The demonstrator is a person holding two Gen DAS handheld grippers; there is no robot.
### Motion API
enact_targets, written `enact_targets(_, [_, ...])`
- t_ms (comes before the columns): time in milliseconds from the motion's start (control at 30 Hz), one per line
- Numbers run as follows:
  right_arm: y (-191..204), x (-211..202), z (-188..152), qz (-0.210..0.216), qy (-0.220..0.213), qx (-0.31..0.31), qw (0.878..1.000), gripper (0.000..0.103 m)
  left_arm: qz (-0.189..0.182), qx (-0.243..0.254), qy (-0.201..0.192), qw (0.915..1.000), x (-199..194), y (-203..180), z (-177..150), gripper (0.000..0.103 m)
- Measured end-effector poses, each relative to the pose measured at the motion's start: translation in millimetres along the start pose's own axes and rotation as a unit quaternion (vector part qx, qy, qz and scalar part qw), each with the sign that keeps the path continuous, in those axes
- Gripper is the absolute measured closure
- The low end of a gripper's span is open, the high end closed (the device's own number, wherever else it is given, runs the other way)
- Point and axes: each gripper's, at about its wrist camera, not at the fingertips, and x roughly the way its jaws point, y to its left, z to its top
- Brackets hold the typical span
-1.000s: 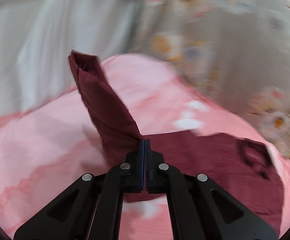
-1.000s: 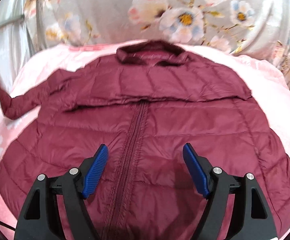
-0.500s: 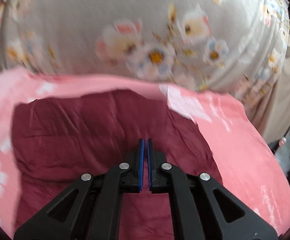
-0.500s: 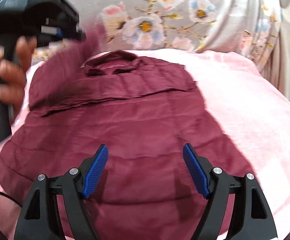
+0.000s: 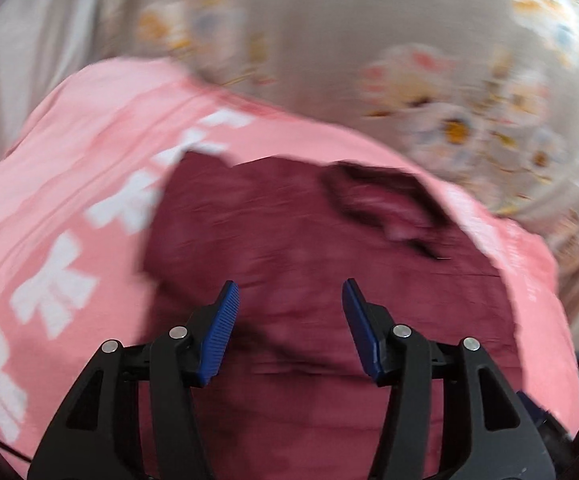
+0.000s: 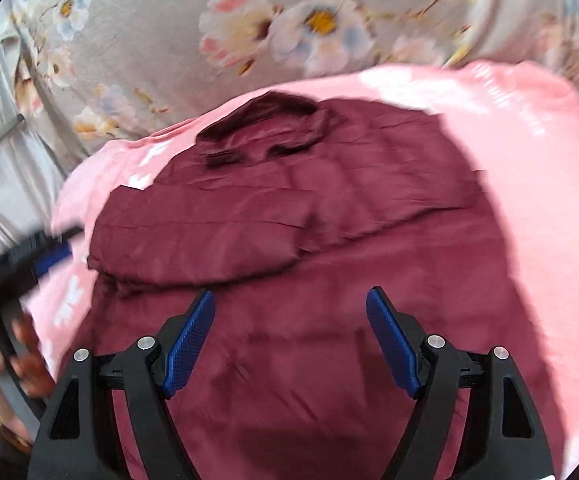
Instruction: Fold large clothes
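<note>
Right wrist view: a maroon jacket (image 6: 329, 240) lies spread on a pink blanket (image 6: 529, 160), collar (image 6: 261, 128) toward a floral cloth (image 6: 249, 32) behind. One sleeve is folded across the chest. Nothing blocks the jacket. Right tongs (image 6: 289, 344) stand wide apart above the lower front, holding nothing. Left tongs (image 5: 289, 328) are likewise spread and empty over the jacket (image 5: 309, 260); contact cannot be judged through blur. A hand (image 6: 17, 364) grips the left tool at the left edge.

Right gripper (image 6: 289, 340) jaws apart, empty, over maroon jacket (image 6: 329, 280) on pink blanket (image 6: 529, 160). Collar (image 6: 261, 124) at 12, sleeve (image 6: 193, 240) folded across chest. Left gripper (image 6: 29, 252) blurred at 9.
</note>
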Motion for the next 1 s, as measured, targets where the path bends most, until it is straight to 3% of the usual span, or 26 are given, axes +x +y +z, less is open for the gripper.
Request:
enact_targets(67, [8, 24, 9, -0.01, 0.015, 0.001, 1.0, 0.027, 0.018, -0.015, 0.011, 0.9997, 9, 22, -4, 0.051])
enact_targets(233, [11, 68, 20, 0.012, 0.055, 0.053, 0.997, 0.027, 0.038, -0.044, 0.038, 0.9976, 29, 62, -22, 0.051])
enact_targets(300, [13, 79, 23, 0.012, 0.064, 0.053, 0.996, 0.055, 0.036, -0.055, 0.051, 0.9965, 39, 67, -26, 0.051])
enact_targets(333, [15, 82, 26, 0.009, 0.068, 0.047, 0.997, 0.089, 0.033, -0.06, 0.058, 0.996, 43, 69, -27, 0.051])
enact_targets(367, [15, 80, 32, 0.01, 0.061, 0.045, 0.997, 0.099, 0.03, -0.066, 0.064, 0.9953, 45, 72, -28, 0.051])
enact_targets(433, [14, 65, 49, 0.012, 0.024, 0.043, 0.999, 0.1, 0.022, -0.075, 0.066, 0.9948, 45, 76, -28, 0.051])
enact_targets(567, [9, 21, 84, -0.035, -0.065, 0.002, 0.997, 0.1, 0.002, -0.105, 0.064, 0.9924, 37, 84, -15, 0.051])
enact_targets(633, [2, 12, 93, -0.061, -0.085, -0.014, 0.994, 0.1, -0.017, -0.127, 0.063, 0.9898, 34, 86, -6, 0.052])
enact_targets(733, [-15, 13, 100, -0.088, -0.086, -0.027, 0.992, 0.1, -0.039, -0.146, 0.057, 0.9869, 33, 81, 15, 0.052])
enact_targets(833, [-27, 22, 104, -0.106, -0.078, -0.04, 0.991, 0.101, -0.031, -0.131, 0.053, 0.9895, 41, 65, 33, 0.051])
enact_targets(1000, [-42, 45, 95, -0.122, -0.053, -0.048, 0.99, 0.101, 0.02, -0.132, 0.073, 0.9884, 77, 51, 45, 0.054])
